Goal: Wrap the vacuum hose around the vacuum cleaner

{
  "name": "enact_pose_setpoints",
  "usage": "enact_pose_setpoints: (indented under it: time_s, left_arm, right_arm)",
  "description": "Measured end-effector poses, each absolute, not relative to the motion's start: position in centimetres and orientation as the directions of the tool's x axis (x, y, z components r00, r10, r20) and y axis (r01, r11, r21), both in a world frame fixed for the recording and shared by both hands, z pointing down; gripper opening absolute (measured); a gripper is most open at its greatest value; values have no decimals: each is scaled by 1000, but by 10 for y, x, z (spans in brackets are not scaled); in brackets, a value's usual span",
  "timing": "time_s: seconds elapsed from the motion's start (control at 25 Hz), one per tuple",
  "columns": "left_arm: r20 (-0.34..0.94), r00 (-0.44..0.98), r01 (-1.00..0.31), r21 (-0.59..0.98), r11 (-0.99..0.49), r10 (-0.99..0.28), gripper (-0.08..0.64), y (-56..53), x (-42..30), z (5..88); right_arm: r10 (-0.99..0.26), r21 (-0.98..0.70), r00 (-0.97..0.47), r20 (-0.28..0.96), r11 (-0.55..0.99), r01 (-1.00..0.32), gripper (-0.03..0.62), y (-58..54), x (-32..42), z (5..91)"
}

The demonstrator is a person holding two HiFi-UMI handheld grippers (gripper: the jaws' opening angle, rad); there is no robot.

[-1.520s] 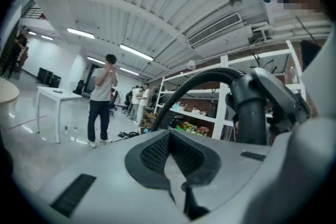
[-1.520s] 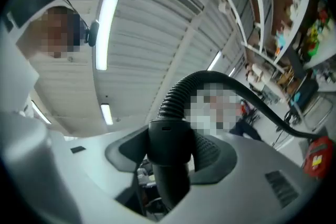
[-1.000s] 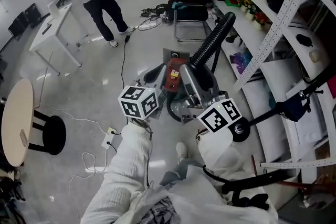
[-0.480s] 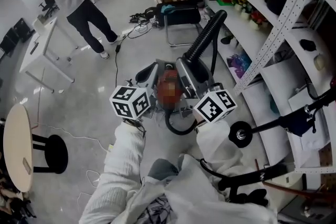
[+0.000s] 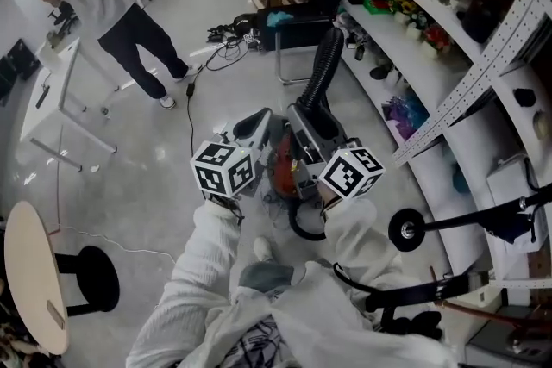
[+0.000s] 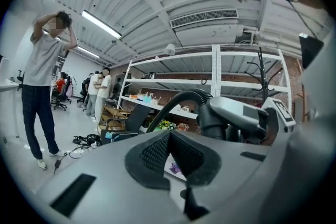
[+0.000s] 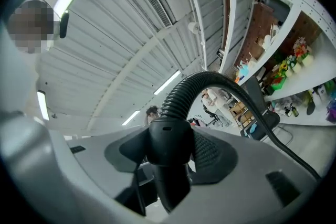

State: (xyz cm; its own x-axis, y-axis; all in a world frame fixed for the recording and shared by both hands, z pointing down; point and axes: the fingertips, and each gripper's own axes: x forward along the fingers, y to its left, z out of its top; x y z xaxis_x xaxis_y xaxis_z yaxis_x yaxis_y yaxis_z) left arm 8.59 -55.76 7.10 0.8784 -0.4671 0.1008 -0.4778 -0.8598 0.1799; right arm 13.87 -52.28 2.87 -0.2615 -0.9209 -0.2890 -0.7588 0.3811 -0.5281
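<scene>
The red vacuum cleaner (image 5: 283,166) stands on the floor between my two grippers. Its black ribbed hose (image 5: 324,69) rises from my right gripper toward the shelves, and another loop (image 5: 299,228) curves below the machine. My right gripper (image 7: 168,150) is shut on the hose's smooth black cuff (image 7: 169,139), and the hose (image 7: 195,86) arches up and away to the right. In the head view its marker cube (image 5: 349,172) sits right of the vacuum. My left gripper (image 6: 169,152) is shut with nothing between its pads; its cube (image 5: 226,170) is left of the vacuum.
White shelving (image 5: 448,82) with small items runs along the right. A black chair (image 5: 297,26) and tangled cables (image 5: 226,37) lie behind the vacuum. A person (image 5: 112,4) stands at the back left by a white table (image 5: 47,99). A round table (image 5: 30,271) and black stool (image 5: 93,280) are at left.
The hose's upper stretch has swung from leaning right to nearly upright. Both grippers stay beside the vacuum, and the right one keeps its hold on the hose.
</scene>
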Motion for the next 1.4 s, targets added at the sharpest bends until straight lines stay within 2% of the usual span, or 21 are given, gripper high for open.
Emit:
enact_pose_setpoints:
  time_s: [0.2,0.44,0.76,1.04,1.4]
  left_arm:
    - [130,878,-477,171,-862,-460,-3,-633,45,77]
    - [135,831,-557,219,-801,-540,-3,-699,1,91]
    - [186,690,-723,187,-665,-699,-3,-737,-74,99]
    - [189,576,-815,208,-541,-796,-3,-747,-160,101]
    - [240,555,-831,205,-517,-797,-3,-751,-275,143]
  right_arm:
    - [-927,-554,-283,-247,375,-743,236,-605,91,45]
    - [-918,-589,-350,-184,389,-709,236,-667,49,70]
    - [-842,-605,-520,-141,489,-629,237,-737,-13,80]
    - [-761,-628,-639,-109,551,-549,238,-755,-96,90]
    - [-674,-713,-738,43,496,-495,239,-733,-233,172]
